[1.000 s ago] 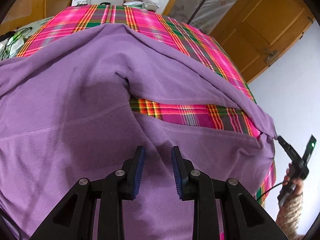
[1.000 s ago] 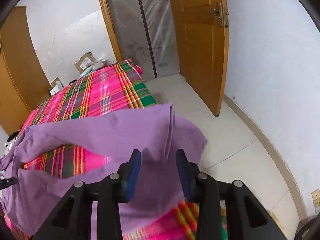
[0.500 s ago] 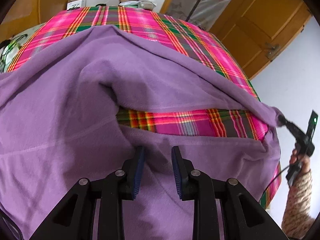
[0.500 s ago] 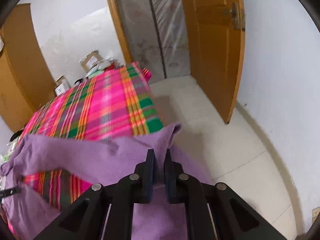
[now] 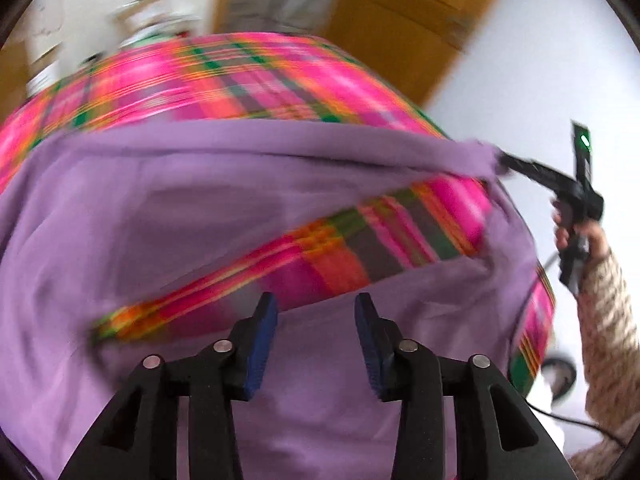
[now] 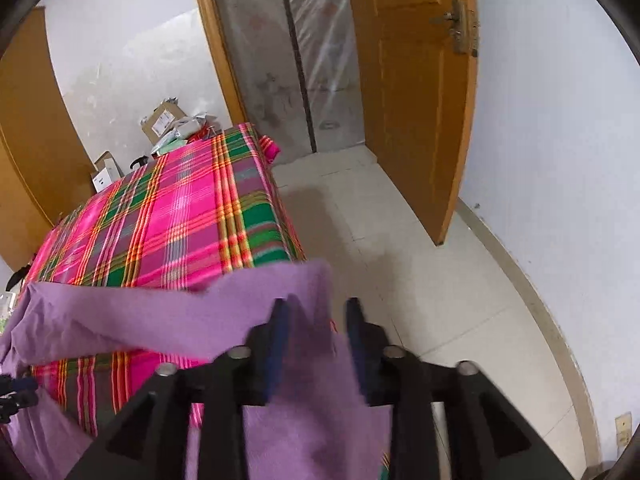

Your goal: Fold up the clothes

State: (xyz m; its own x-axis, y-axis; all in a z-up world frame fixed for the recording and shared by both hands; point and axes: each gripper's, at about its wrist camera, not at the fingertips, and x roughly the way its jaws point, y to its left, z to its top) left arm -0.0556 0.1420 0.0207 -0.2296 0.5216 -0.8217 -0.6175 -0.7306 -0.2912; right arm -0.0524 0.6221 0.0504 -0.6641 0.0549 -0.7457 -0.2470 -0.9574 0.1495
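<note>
A pink-and-green plaid bedspread covers a bed beside an orange wooden door and white wall; a purple fleece garment lies spread across it. The left gripper hovers over the fleece, jaws apart and empty; the right gripper, raised at the bed's edge, stands parted with a fold of fleece loose between its fingers.

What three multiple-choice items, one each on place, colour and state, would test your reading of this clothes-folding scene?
1. Where does the garment lie?
A on the floor; B on the plaid cover; C on a chair.
2. What colour is the garment?
A purple; B white; C black.
3. How do the jaws of the left gripper stand?
A shut on cloth; B open; C out of view.

Answers: 1 B, the garment spreads over the plaid cover; 2 A, the cloth is purple in both views; 3 B, a wide gap shows between the two fingers.
</note>
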